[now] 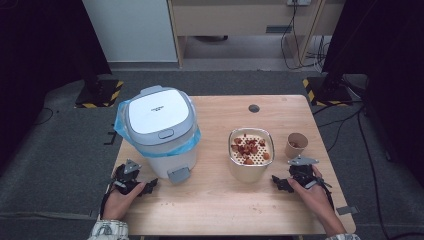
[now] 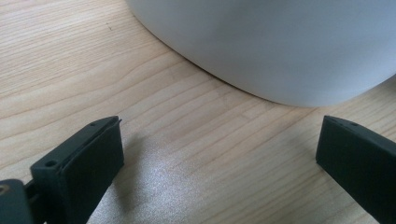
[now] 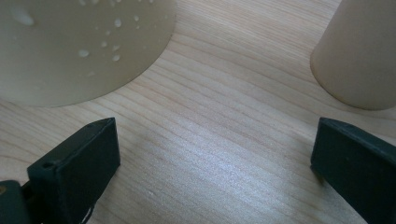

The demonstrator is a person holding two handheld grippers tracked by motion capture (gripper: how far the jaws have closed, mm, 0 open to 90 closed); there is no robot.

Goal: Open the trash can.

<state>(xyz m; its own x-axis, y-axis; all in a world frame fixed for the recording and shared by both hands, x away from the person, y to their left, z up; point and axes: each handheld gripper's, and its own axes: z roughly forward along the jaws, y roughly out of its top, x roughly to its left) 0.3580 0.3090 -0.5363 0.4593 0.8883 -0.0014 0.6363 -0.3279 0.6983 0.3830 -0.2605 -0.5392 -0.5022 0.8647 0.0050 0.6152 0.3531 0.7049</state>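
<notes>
A white pedal bin [image 1: 160, 127] with a shut lid and a blue liner bag stands on the left of the wooden table [image 1: 220, 210]. My left gripper [image 1: 136, 178] rests on the table just in front of it, jaws open and nothing between them. In the left gripper view, the bin's white base [image 2: 280, 46] curves close ahead of the left gripper [image 2: 218, 140]. A cream container [image 1: 251, 152] holding reddish food pieces on a perforated insert sits right of centre. My right gripper [image 1: 290, 178] lies open beside it. The right gripper [image 3: 215, 140] faces bare wood between the container [image 3: 79, 46] and a paper cup [image 3: 359, 56].
The brown paper cup [image 1: 296, 145] stands near the table's right edge. The bin's grey pedal [image 1: 178, 175] sticks out toward the front. A cable hole [image 1: 254, 108] sits at the back of the table. Black stands and cables line the floor on both sides.
</notes>
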